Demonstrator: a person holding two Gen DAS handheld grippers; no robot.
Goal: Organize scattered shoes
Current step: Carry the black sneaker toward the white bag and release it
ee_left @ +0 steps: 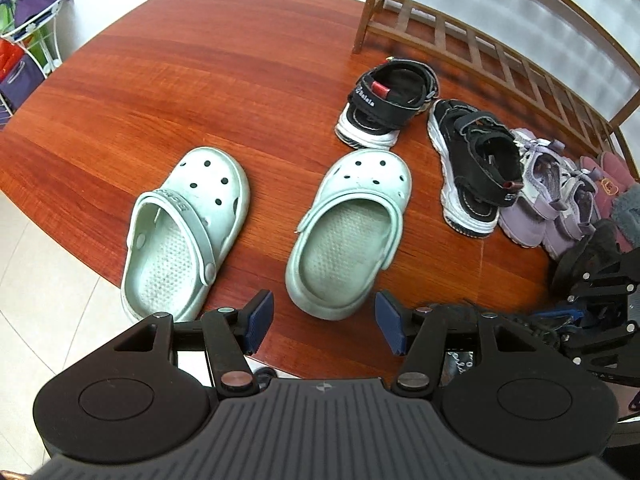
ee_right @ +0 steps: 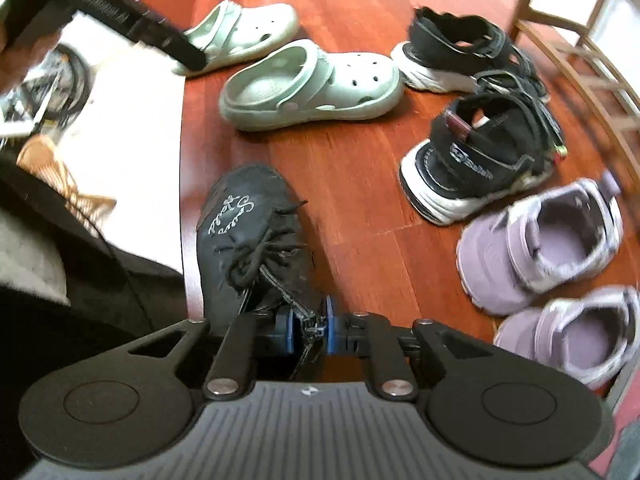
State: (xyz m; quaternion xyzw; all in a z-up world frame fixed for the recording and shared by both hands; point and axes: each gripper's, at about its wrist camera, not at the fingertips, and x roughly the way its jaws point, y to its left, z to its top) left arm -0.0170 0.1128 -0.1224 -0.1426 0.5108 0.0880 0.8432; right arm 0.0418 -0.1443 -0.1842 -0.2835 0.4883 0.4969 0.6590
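The heel end of the black lace-up shoe [ee_right: 252, 240] is lost behind the right gripper [ee_right: 310, 330], and in the left wrist view that shoe shows only as a dark scrap past the gripper's linkage, so I cannot make out much of it there. The pink slippers [ee_left: 608, 174] at the far right are half cut off and crowded by other footwear, too jumbled to count. The right wrist view is smeared along its right edge, blurring the wooden shoe rack [ee_left: 460, 36]. The right gripper's blue pads [ee_right: 330, 330] are drawn close together, pinching the rear edge of the black lace-up shoe, whose toe points away over the red-brown wooden floor [ee_left: 200, 92] next to the pale tile. The left gripper [ee_left: 324, 322] has its fingers spread wide with nothing between them, hovering just behind the heel of the nearer mint green clog [ee_left: 348, 232]. There are two mint clogs, the second one [ee_left: 188, 232] sitting apart to the left, both toes pointing away. Beyond them lie two black sandals with white soles [ee_left: 474, 168], one turned heel-first, the other toe-first. Two lavender sandals [ee_right: 540, 240] sit side by side near the rack. One black lace-up shoe is all I can count of that kind.
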